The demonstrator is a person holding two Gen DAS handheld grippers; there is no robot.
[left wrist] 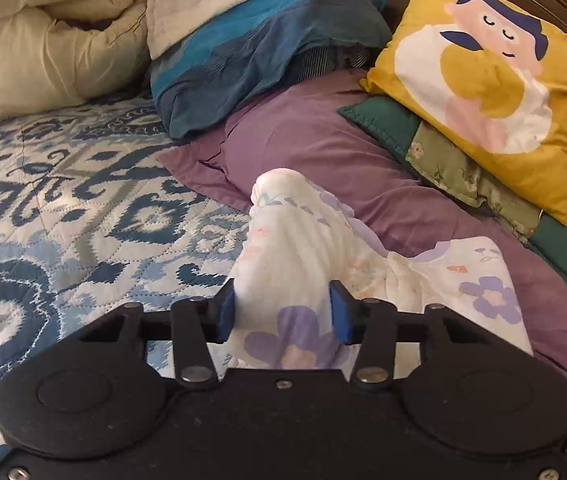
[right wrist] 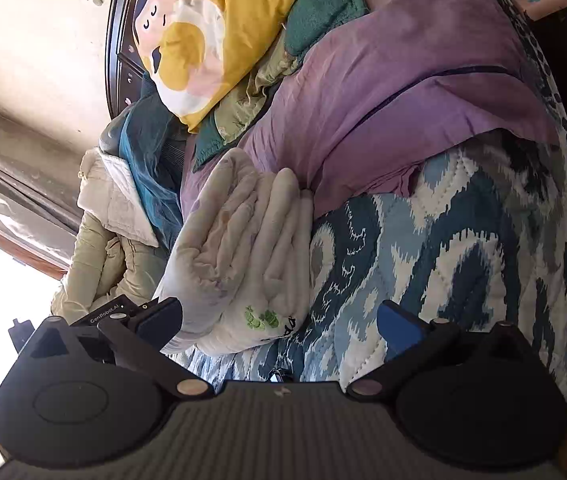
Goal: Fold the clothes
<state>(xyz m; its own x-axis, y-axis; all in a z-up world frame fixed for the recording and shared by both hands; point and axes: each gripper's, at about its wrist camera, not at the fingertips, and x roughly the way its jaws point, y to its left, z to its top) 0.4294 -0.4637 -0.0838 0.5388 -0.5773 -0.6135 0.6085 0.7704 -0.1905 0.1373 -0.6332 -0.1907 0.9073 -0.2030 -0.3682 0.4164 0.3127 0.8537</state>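
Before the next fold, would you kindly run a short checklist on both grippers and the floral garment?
1. Left gripper pinching the floral garment: ok, pads press its bunched cloth.
2. Right gripper free: ok, jaws wide, nothing pinched.
3. Garment within right gripper's reach: ok, it lies just ahead of it.
4. Garment flat: not ok, it is bunched and folded over itself.
5. Quilt clear beside it: ok.
6. Grip deep enough: cannot tell.

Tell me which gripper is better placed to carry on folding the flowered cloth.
Left. The left gripper already has the flowered cloth bunched between its blue pads. The right gripper stands open, its pads apart from the cloth.
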